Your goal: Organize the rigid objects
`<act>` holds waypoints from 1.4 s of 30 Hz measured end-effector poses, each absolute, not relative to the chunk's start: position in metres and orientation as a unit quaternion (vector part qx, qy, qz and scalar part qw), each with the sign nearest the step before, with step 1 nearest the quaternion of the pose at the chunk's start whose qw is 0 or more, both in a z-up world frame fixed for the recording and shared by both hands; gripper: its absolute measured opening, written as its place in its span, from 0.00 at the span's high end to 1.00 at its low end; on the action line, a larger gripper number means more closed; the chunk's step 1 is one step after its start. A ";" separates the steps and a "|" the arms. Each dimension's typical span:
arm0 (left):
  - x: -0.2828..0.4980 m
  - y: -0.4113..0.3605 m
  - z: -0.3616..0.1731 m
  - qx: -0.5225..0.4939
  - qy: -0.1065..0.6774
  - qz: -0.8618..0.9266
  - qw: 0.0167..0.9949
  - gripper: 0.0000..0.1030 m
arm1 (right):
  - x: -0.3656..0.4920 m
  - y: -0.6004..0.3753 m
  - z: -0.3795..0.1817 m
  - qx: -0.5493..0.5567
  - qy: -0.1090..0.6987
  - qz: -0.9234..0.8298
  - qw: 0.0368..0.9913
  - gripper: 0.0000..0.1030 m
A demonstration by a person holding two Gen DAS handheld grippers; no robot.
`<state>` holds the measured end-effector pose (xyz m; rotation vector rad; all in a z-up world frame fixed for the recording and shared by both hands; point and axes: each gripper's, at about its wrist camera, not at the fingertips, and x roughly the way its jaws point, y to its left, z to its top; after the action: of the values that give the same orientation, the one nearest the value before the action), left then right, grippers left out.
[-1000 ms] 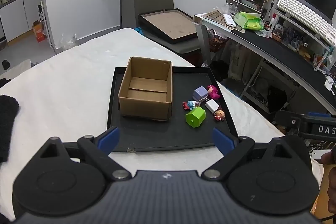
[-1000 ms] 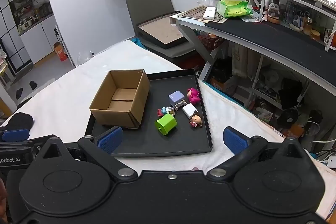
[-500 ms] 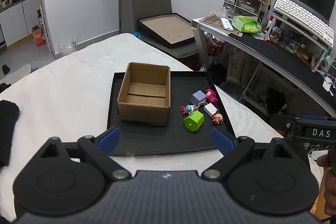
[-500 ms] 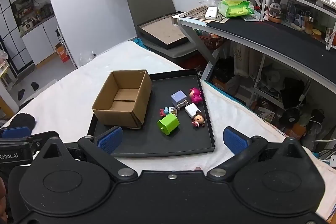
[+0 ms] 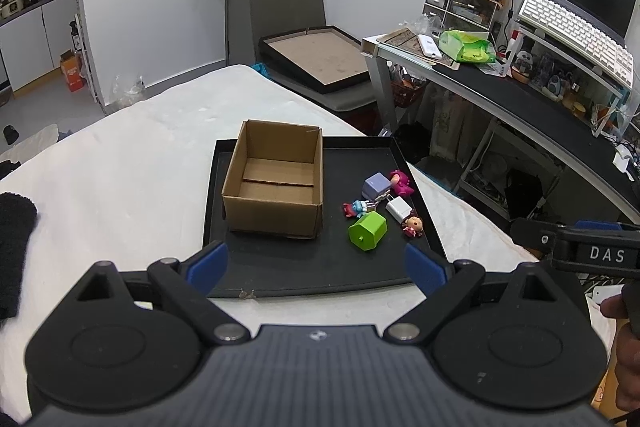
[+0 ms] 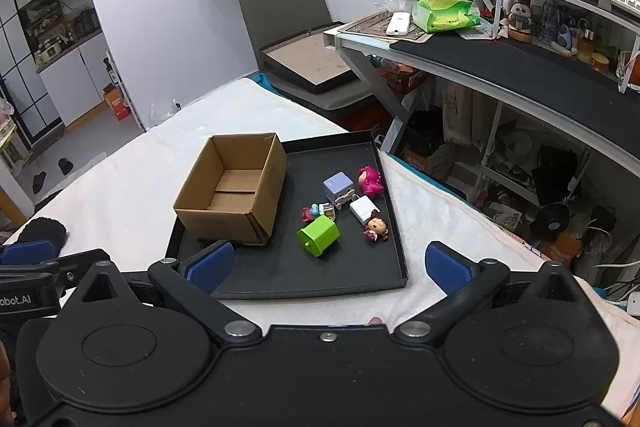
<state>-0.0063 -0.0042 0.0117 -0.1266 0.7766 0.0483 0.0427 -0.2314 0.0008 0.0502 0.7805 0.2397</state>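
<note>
- While I hold both off the tray [image 5: 312,267], left tool [image 5: 316,265] and right tool [image 6: 330,267] gape wide, gripping nothing.
- Cardboard box [image 6: 236,199] sits on tray's left half.
- Green block [image 6: 319,235], figurines [image 6: 370,181] lie right of box.

Black tray [image 5: 420,167] far-left corner hidden behind cardboard box [image 5: 276,183], tiny blue-red figure [image 6: 314,211] too small to identify

My left tongs [image 5: 316,263] are spread wide over the near rim of the flat black tray [image 5: 304,279], gripping nothing; the open brown cardboard box [image 5: 274,189] sits left, the lime-green plastic block [image 5: 367,231] lies just right of it
</note>
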 end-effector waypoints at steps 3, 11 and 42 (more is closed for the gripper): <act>-0.005 -0.002 0.011 -0.067 0.387 0.024 0.919 0.08 | 0.043 -0.231 0.001 0.022 0.380 0.116 0.917 0.00; -0.006 -0.004 0.011 -0.071 0.383 0.022 0.921 0.08 | 0.043 -0.230 0.001 0.019 0.382 0.116 0.917 0.00; -0.008 -0.002 0.008 -0.069 0.379 0.026 0.922 0.08 | 0.043 -0.231 0.000 0.007 0.384 0.115 0.916 0.00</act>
<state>-0.0075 -0.0018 0.0083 -0.1426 0.7783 0.0529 0.0434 -0.2313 -0.0004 0.0146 0.7903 0.2359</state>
